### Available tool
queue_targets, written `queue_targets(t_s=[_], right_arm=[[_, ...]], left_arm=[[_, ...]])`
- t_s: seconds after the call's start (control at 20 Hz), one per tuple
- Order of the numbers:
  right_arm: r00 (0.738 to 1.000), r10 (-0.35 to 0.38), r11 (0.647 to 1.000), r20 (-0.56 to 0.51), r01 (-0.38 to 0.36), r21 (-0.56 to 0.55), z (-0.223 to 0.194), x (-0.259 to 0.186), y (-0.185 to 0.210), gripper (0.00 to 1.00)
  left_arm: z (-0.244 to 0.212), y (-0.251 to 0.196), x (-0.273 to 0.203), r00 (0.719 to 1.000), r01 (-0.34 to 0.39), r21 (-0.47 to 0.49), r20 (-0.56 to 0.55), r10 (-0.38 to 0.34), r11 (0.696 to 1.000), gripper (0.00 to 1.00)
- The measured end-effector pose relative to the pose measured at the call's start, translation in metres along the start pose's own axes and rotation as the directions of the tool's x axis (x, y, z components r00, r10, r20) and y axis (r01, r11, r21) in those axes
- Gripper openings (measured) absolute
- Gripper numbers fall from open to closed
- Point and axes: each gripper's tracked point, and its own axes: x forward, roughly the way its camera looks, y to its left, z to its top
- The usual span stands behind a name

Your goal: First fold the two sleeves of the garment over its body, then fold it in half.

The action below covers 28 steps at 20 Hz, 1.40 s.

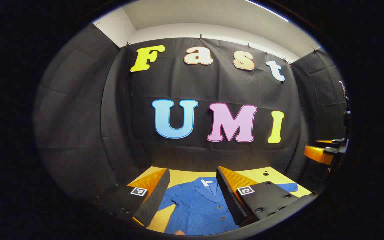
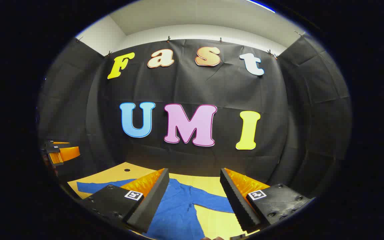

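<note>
On the yellow table (image 1: pixel 185 175) lies a blue shirt (image 1: pixel 198 206), flat, buttoned front up, collar toward the black cloth wall (image 1: pixel 118 116), long axis running away from the cameras, sleeves spread sideways. Left gripper (image 1: pixel 192 185) hangs above the shirt, jaws wide, holding nothing. Right gripper (image 2: pixel 194 185) also wide, empty, over one sleeve (image 2: pixel 212 201). White ceiling (image 1: pixel 192 16) above the wall.

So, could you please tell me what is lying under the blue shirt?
The blue shirt lies spread flat on a yellow table, which shows around its collar and sleeves. Whatever sits directly beneath the fabric is covered, so that cannot be seen.
</note>
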Motion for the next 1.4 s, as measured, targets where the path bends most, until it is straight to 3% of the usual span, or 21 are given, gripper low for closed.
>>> queue_targets(t_s=[0.45,1.1,1.25,1.4], right_arm=[[0.998,-0.039,0.999,-0.038,0.038,-0.025,-0.01,-0.006,-0.014,0.98],[0.995,-0.061,0.996,-0.076,0.056,-0.065,-0.021,0.018,-0.021,0.96],[0.993,-0.061,0.996,-0.104,0.053,-0.078,-0.03,0.029,-0.036,0.97],[0.978,-0.109,0.989,-0.179,0.088,-0.123,-0.059,0.039,-0.076,0.96]], left_arm=[[0.007,-0.012,-0.002,0.999,0.036,-0.023,0.032,-0.035,0.999,0.8],[0.006,0.013,-0.004,0.999,-0.015,0.003,0.045,0.015,1.0,0.8],[0.007,0.012,0.002,0.999,-0.019,-0.026,0.043,0.02,0.999,0.8],[0.003,-0.001,0.015,1.0,-0.001,-0.033,0.027,0.002,0.999,0.8]])
